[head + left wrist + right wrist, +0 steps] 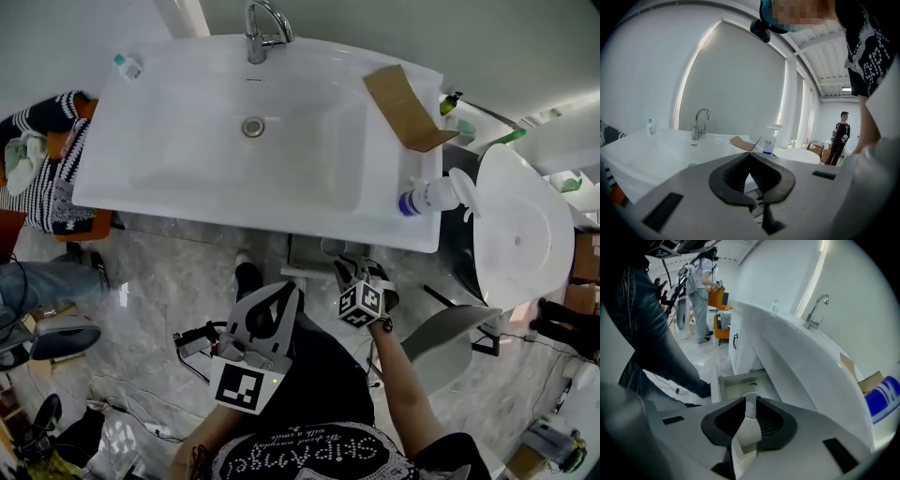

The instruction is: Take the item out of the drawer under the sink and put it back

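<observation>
The drawer (314,251) under the white sink (187,183) stands pulled out; in the right gripper view the drawer (740,380) lies just beyond the jaws. My right gripper (347,274) points steeply down at it. A white, round-topped item (750,411) sits in the narrow gap of my right gripper (750,404), whose jaws stand slightly apart; I cannot see the pads pressing on it. My left gripper (287,291) hovers lower left of the drawer. In its own view the left gripper (750,154) has its tips together and holds nothing.
On the sink's rim lie a cardboard piece (408,108) and a spray bottle (427,199); the faucet (262,33) is at the back. A white tub (520,225) stands to the right. Cables (141,403) cross the floor. A person (841,136) stands far off.
</observation>
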### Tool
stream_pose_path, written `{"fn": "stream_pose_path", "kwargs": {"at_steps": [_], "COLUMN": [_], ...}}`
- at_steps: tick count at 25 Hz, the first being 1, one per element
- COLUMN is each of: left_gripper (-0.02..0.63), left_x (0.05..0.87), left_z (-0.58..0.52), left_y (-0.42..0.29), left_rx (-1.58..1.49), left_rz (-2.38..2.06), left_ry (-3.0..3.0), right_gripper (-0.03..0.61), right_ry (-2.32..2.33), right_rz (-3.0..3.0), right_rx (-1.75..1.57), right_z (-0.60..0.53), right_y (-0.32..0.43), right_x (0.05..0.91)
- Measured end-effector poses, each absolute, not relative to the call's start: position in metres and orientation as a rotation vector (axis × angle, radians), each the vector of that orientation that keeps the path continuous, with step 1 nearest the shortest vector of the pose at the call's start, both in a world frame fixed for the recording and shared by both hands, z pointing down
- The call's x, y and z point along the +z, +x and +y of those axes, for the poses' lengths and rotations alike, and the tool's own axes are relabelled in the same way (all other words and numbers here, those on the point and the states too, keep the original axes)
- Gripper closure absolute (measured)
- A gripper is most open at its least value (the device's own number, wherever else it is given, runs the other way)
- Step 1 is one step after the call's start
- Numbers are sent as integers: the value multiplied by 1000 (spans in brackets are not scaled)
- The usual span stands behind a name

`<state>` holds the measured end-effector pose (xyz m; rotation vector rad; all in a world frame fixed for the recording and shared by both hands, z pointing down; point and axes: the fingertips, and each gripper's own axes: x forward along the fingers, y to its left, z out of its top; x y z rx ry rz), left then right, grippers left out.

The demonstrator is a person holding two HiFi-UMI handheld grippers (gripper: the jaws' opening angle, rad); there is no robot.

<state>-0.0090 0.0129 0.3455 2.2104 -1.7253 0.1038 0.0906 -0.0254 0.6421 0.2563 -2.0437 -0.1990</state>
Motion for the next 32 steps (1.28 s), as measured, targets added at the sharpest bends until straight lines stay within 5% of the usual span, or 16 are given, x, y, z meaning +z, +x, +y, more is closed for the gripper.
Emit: {"fn": "stream_pose_path", "kwargs": {"at_steps": [32], "left_gripper": [611], "left_x": [379], "left_z": [21], "left_y": [-23], "left_rx": [159], "left_rz": [-1717], "left_ry": [2051], "right_gripper": [518], "right_ry": [-7], "right_rz": [-1864], "right_rx": [-228], "right_z": [-22], "right_y": [73], "right_x": [730]}}
